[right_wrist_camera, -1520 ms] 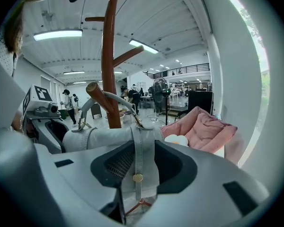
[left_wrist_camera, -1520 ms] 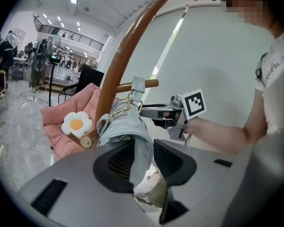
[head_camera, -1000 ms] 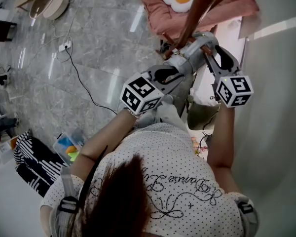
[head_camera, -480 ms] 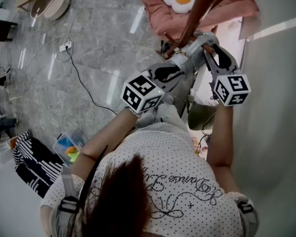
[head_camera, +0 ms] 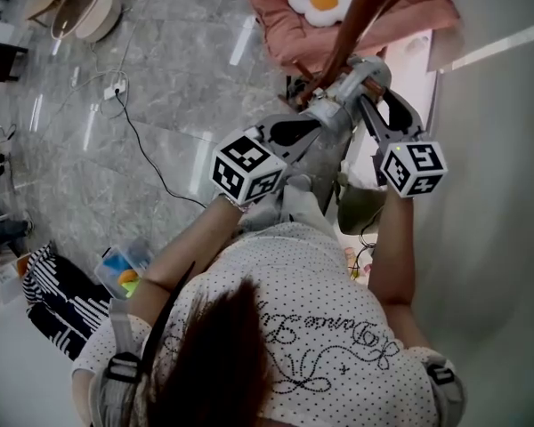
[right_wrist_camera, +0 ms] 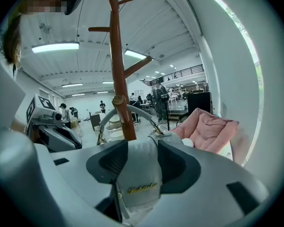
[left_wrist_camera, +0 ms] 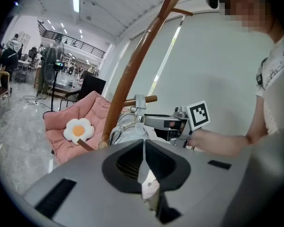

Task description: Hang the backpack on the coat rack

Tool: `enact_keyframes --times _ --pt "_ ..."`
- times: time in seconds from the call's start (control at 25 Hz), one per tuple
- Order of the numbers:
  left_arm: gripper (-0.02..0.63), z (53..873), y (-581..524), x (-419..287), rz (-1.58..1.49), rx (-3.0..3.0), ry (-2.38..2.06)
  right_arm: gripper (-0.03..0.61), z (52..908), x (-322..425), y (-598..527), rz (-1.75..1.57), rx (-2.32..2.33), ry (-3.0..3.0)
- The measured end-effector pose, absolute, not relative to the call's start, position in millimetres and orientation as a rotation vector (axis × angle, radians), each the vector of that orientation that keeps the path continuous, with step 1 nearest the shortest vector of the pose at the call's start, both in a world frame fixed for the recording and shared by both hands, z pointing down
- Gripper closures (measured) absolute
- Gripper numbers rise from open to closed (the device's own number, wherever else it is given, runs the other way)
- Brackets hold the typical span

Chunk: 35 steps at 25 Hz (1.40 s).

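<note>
We have the backpack [right_wrist_camera: 136, 188] up against the coat rack [right_wrist_camera: 117, 56], its handle loop [right_wrist_camera: 143, 113] arching at a stub peg [right_wrist_camera: 117, 100] (whether it is over the peg yet we cannot tell). The left gripper [left_wrist_camera: 143, 148] has just been closing, and its jaws are clenched on a thin fold of the backpack. The right gripper [right_wrist_camera: 143, 146] has just been opening, and its jaws stand wide with grey fabric lying loose between them. We judge the loop is being seated: hold the left pinch, guide the loop past the peg's tip, then lower gently until the weight settles.
</note>
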State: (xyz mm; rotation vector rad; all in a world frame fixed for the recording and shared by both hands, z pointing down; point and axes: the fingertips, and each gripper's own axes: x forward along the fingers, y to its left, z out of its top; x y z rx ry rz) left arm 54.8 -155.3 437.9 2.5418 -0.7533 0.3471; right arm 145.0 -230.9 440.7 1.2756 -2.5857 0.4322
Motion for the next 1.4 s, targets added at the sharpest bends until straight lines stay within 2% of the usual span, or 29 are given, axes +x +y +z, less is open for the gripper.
enact_keyframes --times 0.2,0.56,0.88,1.4 --pt "0.609 426.6 -160.8 47.7 0.328 2.578 -0.791 0.379 428.6 145.8 -221.5 0.421 1.297 -2.600" --pt "0.609 389.5 -181.8 37.7 0.310 2.710 -0.904 0.488 397.1 157.1 -214.4 0.357 1.465 -2.596" --pt "0.609 359.4 -203.8 38.4 0.245 2.788 -0.955 0.547 368.6 168.1 -206.7 0.261 1.567 -2.578" --pt "0.611 289.7 -233.2 28.1 0.109 2.906 -1.099 0.568 291.5 169.6 -191.7 0.046 1.723 -2.592"
